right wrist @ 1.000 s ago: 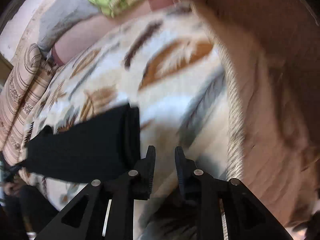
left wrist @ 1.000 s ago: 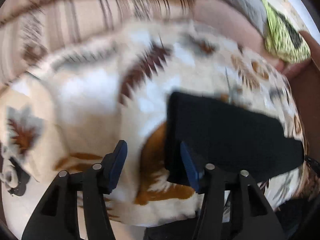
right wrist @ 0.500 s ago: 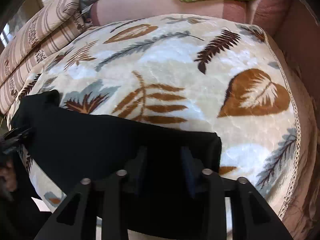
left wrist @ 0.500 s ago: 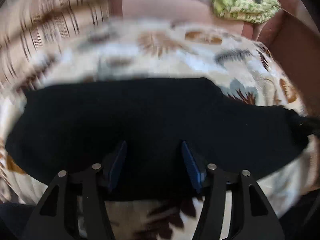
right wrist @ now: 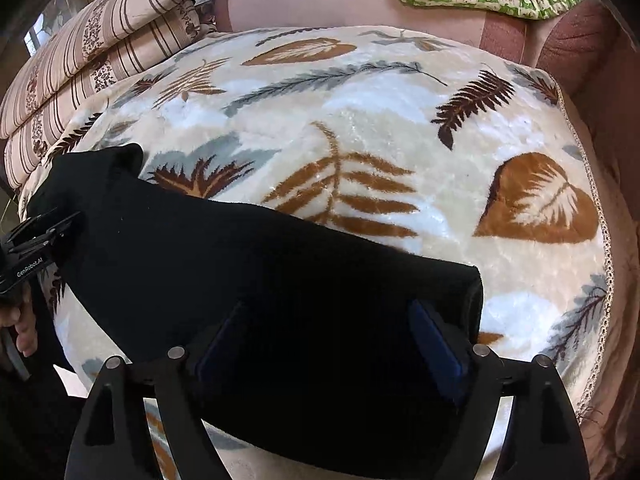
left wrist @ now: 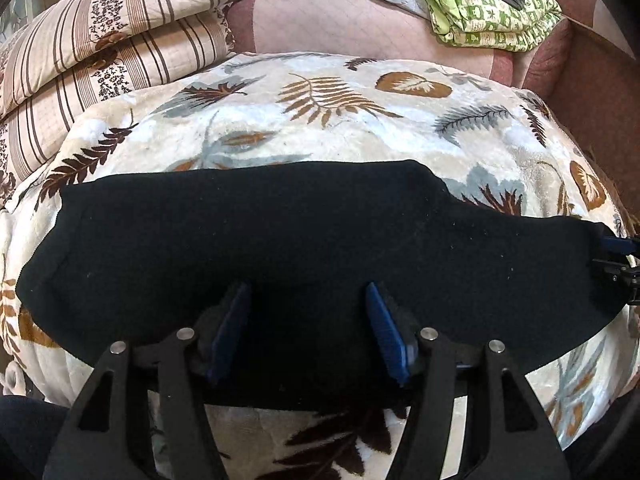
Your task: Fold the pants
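Pants flat on blanket, both claws opening

Pants [left wrist: 304, 240], black, lie as a long folded band across the near part of the leaf-print blanket [left wrist: 340, 120]. Left claw [left wrist: 308, 332] sits over the band's middle, jaws opening, pads clear of the cloth. Right claw [right wrist: 328, 344] sits over the band's right end, jaws opening wide, gripping nothing. Striped quilt [left wrist: 100, 48] lies beyond, left.

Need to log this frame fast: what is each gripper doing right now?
Left gripper: jaws opening over the black pants, pads not pinching the cloth.
Right gripper: jaws opening wide over the pants' end, nothing held.
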The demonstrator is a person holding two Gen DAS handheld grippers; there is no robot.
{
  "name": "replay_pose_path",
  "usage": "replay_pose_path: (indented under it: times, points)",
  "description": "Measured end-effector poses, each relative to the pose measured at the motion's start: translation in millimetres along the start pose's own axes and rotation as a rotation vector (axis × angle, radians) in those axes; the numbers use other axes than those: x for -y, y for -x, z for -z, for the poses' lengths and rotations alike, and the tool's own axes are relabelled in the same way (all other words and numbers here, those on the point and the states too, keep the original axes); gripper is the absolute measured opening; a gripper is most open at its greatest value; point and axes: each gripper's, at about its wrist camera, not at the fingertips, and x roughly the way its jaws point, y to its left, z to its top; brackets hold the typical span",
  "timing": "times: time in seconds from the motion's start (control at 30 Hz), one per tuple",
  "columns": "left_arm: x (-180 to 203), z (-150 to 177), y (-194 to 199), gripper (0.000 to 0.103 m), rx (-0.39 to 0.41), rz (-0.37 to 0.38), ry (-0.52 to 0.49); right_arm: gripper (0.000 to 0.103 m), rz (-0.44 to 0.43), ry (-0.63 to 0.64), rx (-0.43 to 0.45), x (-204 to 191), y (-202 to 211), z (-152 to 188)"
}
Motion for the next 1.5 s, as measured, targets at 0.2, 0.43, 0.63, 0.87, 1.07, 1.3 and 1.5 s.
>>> replay_pose_path:
  times: [0.2,0.43,0.63,0.87,1.07,1.3,1.5]
  points:
    - [-0.2,-0.5,0.3,0.061,0.0,-0.001,0.0,0.089,0.017,0.018,0.012,-3.5,-0.2,1.1]
    - [-0.3,-0.3,0.2,0.061,0.001,0.0,0.0,0.089,0.023,0.027,0.03,-5.2,0.8,2.9]
    - [-0.7,0.0,-0.1,0.062,0.001,0.001,0.0,0.09,0.024,0.03,0.045,-5.3,1.2,4.0]
    - [-0.6,-0.7,0.3,0.062,0.002,0.002,0.001,0.091,0.034,0.035,0.035,-6.7,-0.1,2.9]
    - [-0.6,-0.1,-0.2,0.063,0.002,0.002,0.001,0.093,0.041,0.042,0.032,-7.6,-1.1,2.8]
    - [-0.5,-0.2,-0.1,0.064,0.003,0.003,0.001,0.095,0.042,0.042,0.027,-7.1,-1.6,2.3]
    - [1.1,-1.7,0.1,0.082,0.001,0.043,0.003,0.097,0.034,0.035,0.01,-5.8,-3.4,1.5]
